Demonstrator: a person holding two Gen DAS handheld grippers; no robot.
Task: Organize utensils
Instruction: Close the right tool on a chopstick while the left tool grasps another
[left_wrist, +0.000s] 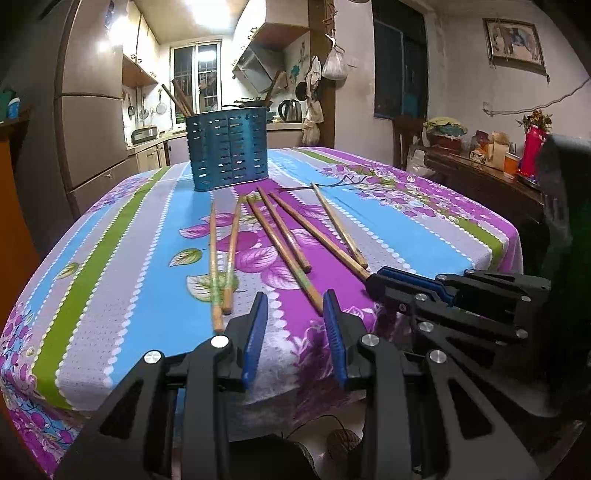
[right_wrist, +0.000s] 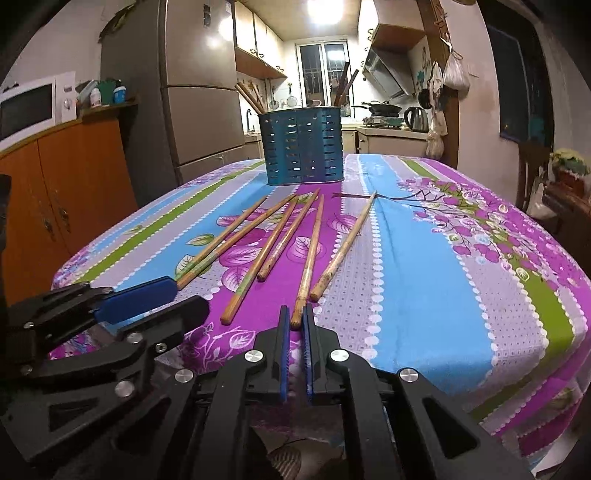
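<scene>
Several wooden chopsticks (left_wrist: 280, 240) lie fanned out on the flowered tablecloth (left_wrist: 122, 266), in front of a blue slotted utensil holder (left_wrist: 229, 147) that has a few sticks standing in it. My left gripper (left_wrist: 295, 299) is open and empty, low over the table's near edge, just short of the chopsticks' near ends. My right gripper (right_wrist: 294, 314) has its jaws nearly closed around the near end of one chopstick (right_wrist: 308, 258), which still lies on the cloth. The holder (right_wrist: 301, 146) stands at the far end. Each gripper shows in the other's view: the right one (left_wrist: 406, 284) and the left one (right_wrist: 155, 295).
A fridge (right_wrist: 199, 103) and an orange cabinet (right_wrist: 62, 192) with a microwave (right_wrist: 26, 107) stand left of the table. A dark sideboard (left_wrist: 480, 177) with clutter stands to the right. The kitchen counter (right_wrist: 388, 129) lies beyond.
</scene>
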